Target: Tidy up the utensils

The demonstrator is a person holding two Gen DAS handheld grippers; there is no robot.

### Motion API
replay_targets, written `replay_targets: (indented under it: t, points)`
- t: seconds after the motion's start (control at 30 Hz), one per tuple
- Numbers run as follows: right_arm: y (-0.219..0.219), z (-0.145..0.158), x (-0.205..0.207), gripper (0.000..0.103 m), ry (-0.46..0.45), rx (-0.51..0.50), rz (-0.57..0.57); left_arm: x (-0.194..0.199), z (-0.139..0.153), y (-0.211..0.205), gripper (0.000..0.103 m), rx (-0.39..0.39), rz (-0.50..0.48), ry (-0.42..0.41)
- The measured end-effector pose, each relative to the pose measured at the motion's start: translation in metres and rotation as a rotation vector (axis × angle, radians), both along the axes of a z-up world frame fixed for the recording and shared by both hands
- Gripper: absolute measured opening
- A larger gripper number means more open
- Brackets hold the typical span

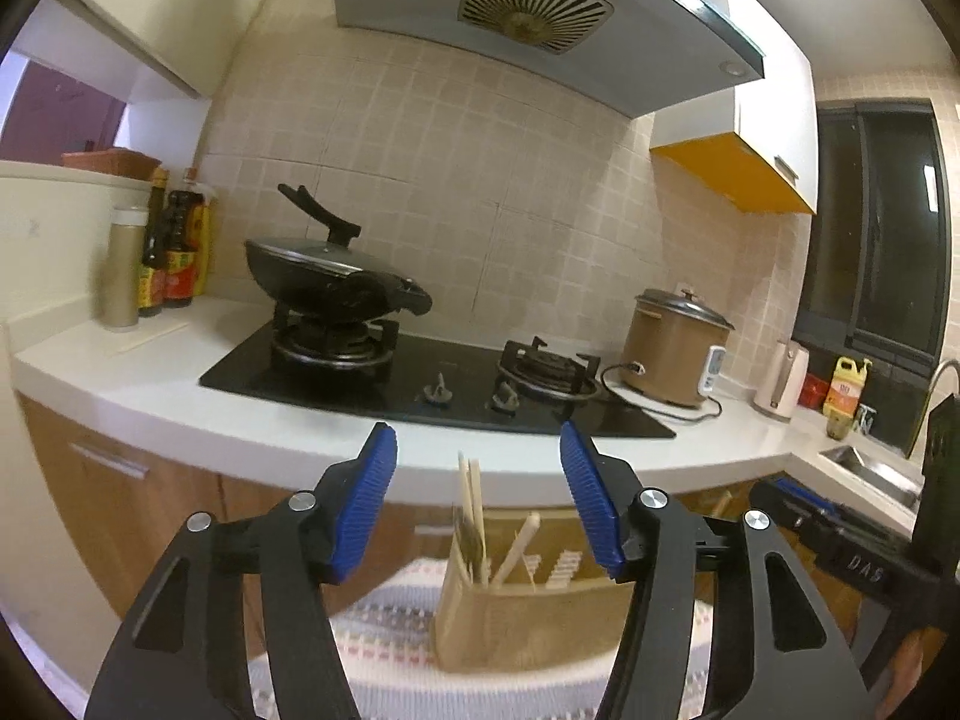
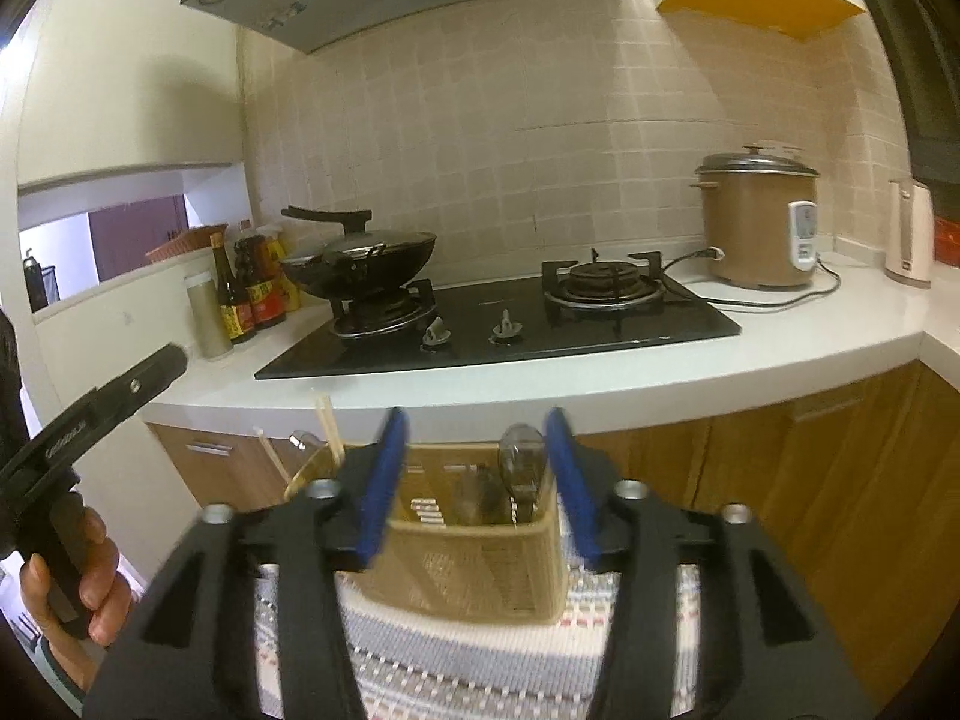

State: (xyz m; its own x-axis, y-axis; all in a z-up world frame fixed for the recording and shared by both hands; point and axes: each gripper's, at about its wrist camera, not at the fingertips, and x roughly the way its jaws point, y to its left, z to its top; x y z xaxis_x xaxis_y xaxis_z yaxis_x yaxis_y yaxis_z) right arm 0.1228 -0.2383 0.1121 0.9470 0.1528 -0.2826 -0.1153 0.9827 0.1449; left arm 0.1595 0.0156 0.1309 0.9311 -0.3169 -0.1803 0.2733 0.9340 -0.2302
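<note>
A tan woven utensil holder (image 1: 528,624) (image 2: 474,558) stands on a striped cloth (image 1: 390,648) (image 2: 480,654) just beyond both grippers. Wooden chopsticks (image 1: 471,492) (image 2: 329,426) stick up at its left side. Metal spoons (image 2: 523,456) stand in its right compartment. My left gripper (image 1: 477,474) is open, blue pads apart, with nothing pressed between them; the chopsticks show through the gap behind it. My right gripper (image 2: 477,468) is open too, and the holder's right part shows behind its gap. The left tool's handle, held by a hand (image 2: 66,588), shows at the left of the right wrist view.
A white counter (image 1: 150,384) (image 2: 780,354) carries a black gas hob (image 1: 420,384) (image 2: 498,330) with a lidded wok (image 1: 336,276) (image 2: 360,258), sauce bottles (image 1: 174,246) (image 2: 252,288), a brown rice cooker (image 1: 675,348) (image 2: 756,222) and a kettle (image 1: 780,381) (image 2: 909,234). Wooden cabinets (image 2: 840,492) run beneath.
</note>
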Motion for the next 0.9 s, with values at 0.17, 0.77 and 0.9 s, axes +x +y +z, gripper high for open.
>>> replay_targets:
  t: [0.17,0.77,0.9]
  points:
    - [0.003,-0.008,-0.033,0.051,0.011,-0.026,0.002,-0.045,-0.013,-0.004,0.073,0.059,0.005,0.003]
    - [0.036,-0.075,-0.083,0.073,-0.091,-0.192,-0.071,-0.087,-0.088,-0.027,0.086,0.121,0.198,-0.006]
    - [0.036,-0.086,-0.082,0.080,-0.098,-0.187,-0.090,-0.083,-0.099,-0.031,0.091,0.131,0.208,0.011]
